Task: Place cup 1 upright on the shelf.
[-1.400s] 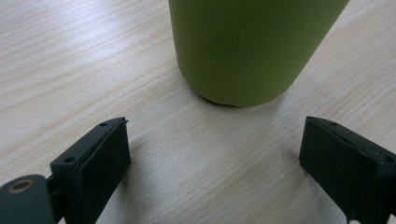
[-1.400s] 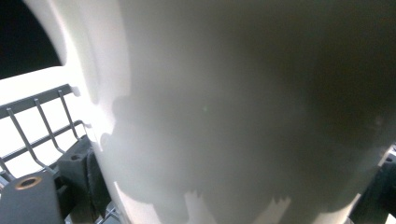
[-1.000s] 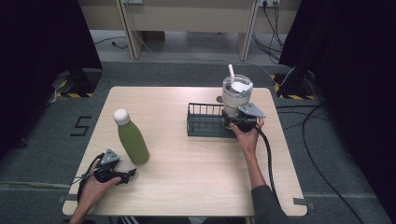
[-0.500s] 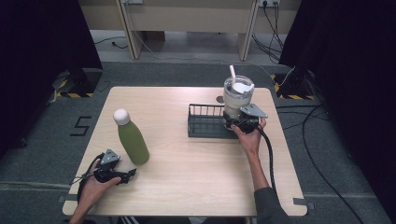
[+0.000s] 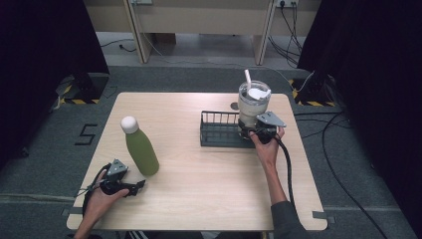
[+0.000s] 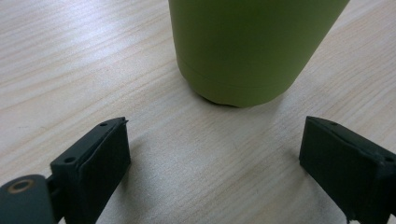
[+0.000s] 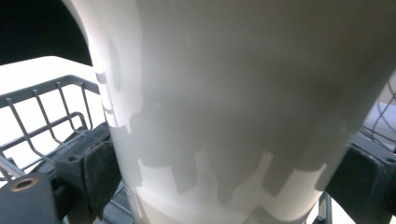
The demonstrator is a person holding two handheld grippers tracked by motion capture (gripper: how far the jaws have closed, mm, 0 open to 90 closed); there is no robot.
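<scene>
Right gripper (image 5: 260,130) clamps white tumbler (image 5: 253,102) in wire rack (image 5: 219,130); probably seating it, release next. Left gripper (image 5: 130,187) fingers apart near green bottle (image 5: 140,149).

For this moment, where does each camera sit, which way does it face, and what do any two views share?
High view: above the person's side, looking forward and down on the table; both forearms enter from below, left gripper and right gripper in hand.
Left gripper view: rides the left gripper, looking past spread jaws at the green bottle's base.
Right gripper view: rides the right gripper, jaws against the white tumbler at the wire basket.
Shared: high and left gripper views both show the bottle.
</scene>
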